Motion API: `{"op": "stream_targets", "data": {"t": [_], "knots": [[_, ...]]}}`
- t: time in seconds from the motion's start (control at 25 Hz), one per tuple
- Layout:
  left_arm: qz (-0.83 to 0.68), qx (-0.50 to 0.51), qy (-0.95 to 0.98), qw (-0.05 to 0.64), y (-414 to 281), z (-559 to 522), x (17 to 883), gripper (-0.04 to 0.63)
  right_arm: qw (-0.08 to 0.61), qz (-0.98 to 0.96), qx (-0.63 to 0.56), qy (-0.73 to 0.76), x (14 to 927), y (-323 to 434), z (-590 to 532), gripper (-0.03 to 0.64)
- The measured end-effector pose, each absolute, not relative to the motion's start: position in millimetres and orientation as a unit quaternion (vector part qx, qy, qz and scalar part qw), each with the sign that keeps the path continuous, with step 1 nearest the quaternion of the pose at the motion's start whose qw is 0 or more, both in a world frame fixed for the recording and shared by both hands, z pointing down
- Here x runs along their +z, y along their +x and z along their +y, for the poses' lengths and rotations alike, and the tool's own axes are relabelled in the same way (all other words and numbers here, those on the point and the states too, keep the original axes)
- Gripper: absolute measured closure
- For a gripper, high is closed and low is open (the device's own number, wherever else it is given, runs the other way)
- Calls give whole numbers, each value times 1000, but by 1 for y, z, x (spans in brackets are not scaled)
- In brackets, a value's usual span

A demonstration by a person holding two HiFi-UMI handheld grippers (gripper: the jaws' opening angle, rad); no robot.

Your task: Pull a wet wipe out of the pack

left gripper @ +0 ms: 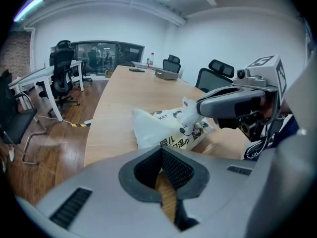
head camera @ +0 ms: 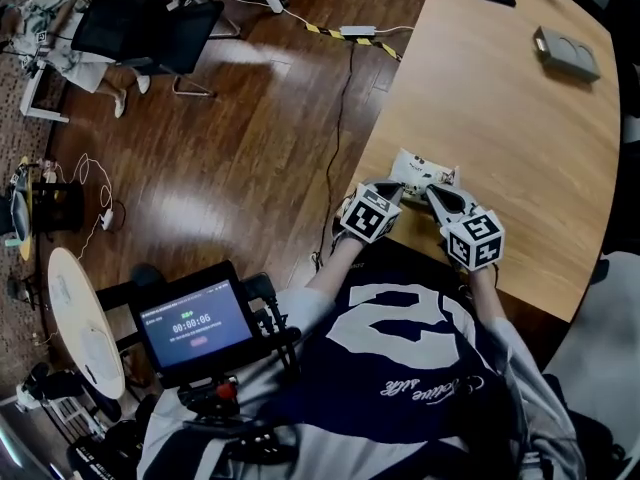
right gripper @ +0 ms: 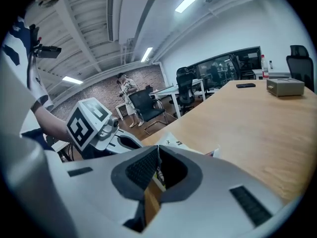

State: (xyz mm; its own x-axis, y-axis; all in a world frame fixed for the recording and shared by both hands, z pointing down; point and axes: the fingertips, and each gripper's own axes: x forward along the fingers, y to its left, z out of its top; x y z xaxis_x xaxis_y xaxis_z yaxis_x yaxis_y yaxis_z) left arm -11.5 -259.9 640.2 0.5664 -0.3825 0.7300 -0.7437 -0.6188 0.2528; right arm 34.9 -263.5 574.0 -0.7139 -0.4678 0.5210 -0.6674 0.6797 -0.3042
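Pack (head camera: 420, 171) of wipes sits on the table (head camera: 520, 128) close to its edge, right in front of both hand-held grippers. The right hand-held gripper (left gripper: 199, 108) has its jaws pressed together on a white wet wipe (left gripper: 189, 115) that pokes up out of the pack's top. The left hand-held gripper (left gripper: 161, 150) is closed too, with nothing between its jaws and its tips right at the pack's near side. Can't tell if it actually touches.
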Motion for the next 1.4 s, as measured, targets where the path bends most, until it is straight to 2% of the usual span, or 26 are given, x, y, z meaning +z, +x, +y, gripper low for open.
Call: {"op": "stream_targets", "data": {"t": [0.6,0.84,1.16,1.28,1.4], "knots": [[-296,336,851,276,-5,-252,644,594,167,-877,234,384,551,43,-239,615],[-293,345,853,261,-1,-251,646,594,90,-872,240,418,516,57,-245,617],[-273,344,863,249,2,-242,650,594,64,-852,229,466,493,78,-235,617],[-256,326,881,227,1,-239,640,594,52,-841,223,490,482,86,-224,616],[-271,271,888,254,-7,-241,626,594,44,-827,222,514,475,92,-206,616]]}}
